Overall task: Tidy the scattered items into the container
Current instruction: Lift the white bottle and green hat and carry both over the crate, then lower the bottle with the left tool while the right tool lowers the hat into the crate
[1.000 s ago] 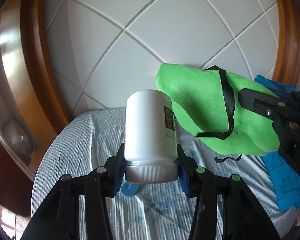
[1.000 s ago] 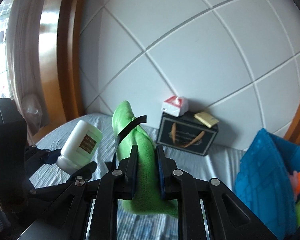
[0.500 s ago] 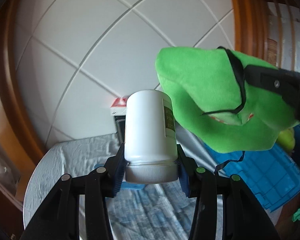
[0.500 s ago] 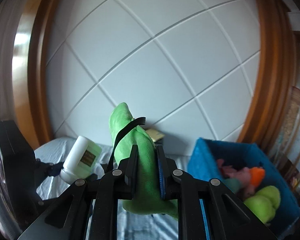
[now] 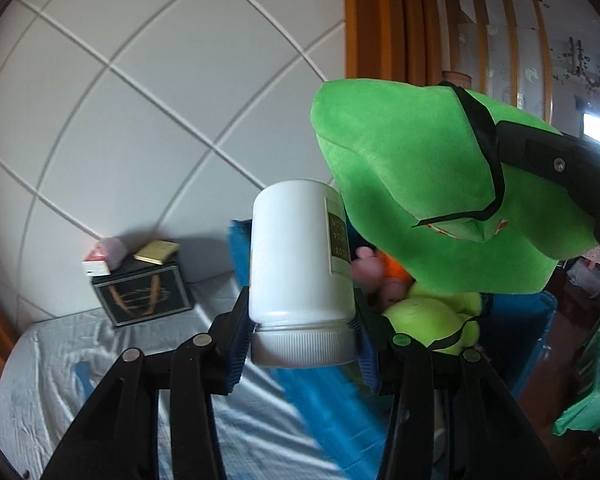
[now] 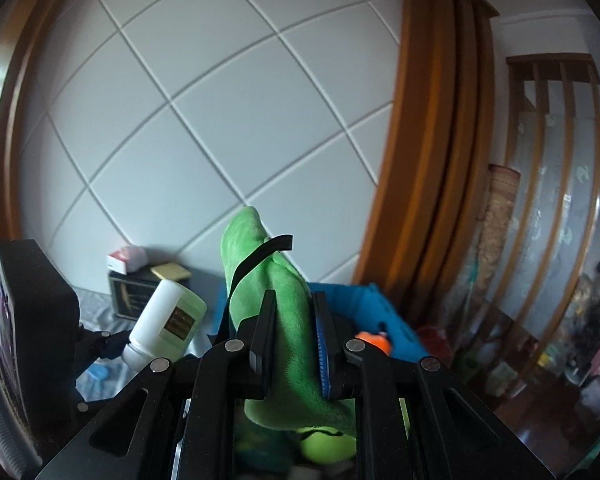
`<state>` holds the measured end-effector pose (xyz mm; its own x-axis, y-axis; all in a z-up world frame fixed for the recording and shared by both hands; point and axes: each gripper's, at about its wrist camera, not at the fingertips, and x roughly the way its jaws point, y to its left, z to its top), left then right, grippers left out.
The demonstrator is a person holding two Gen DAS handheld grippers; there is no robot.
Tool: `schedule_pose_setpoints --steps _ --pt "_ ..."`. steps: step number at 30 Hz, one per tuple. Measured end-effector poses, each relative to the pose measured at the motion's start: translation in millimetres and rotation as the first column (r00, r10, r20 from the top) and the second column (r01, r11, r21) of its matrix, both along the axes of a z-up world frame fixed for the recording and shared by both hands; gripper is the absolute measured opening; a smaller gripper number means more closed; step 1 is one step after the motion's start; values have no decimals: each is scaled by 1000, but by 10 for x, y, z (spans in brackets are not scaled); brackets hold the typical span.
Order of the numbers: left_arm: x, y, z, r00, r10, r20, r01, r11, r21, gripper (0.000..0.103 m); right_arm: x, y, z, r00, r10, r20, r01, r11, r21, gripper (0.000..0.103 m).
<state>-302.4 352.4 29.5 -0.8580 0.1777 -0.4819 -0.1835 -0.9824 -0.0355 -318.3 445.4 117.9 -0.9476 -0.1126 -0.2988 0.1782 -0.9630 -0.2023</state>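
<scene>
Left gripper (image 5: 302,350) is clamping white jar (image 5: 300,264) at its cap, rigid, likely slick; right gripper (image 6: 294,346) is pinching soft green plush (image 6: 268,292). Both are hanging above blue container (image 5: 540,312).

A black box (image 5: 142,295) against the wall carries a yellow pad (image 5: 157,251).

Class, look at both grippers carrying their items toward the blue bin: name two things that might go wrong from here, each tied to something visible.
1. The left gripper holds the white bottle only at its cap end; the body could tip or slip out.
2. The green plush in the right gripper trails a black strap that might snag on the blue bin.
</scene>
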Motion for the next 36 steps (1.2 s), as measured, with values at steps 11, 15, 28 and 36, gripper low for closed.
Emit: schedule_pose_setpoints --steps 11,15,28,36 --pt "-667 1064 -867 957 6 289 27 993 -112 45 -859 1054 -903 970 -19 243 26 999 -27 16" --pt "-678 1087 -864 953 57 299 -6 986 -169 45 -1022 1182 -1225 931 20 365 5 998 -69 17" --pt "-676 994 -943 931 109 348 -39 978 -203 51 -867 1218 -1437 898 40 439 -22 999 -44 55" --pt "-535 928 -1017 926 103 363 -41 984 -173 64 -755 1337 -1452 899 46 436 -26 998 -53 76"
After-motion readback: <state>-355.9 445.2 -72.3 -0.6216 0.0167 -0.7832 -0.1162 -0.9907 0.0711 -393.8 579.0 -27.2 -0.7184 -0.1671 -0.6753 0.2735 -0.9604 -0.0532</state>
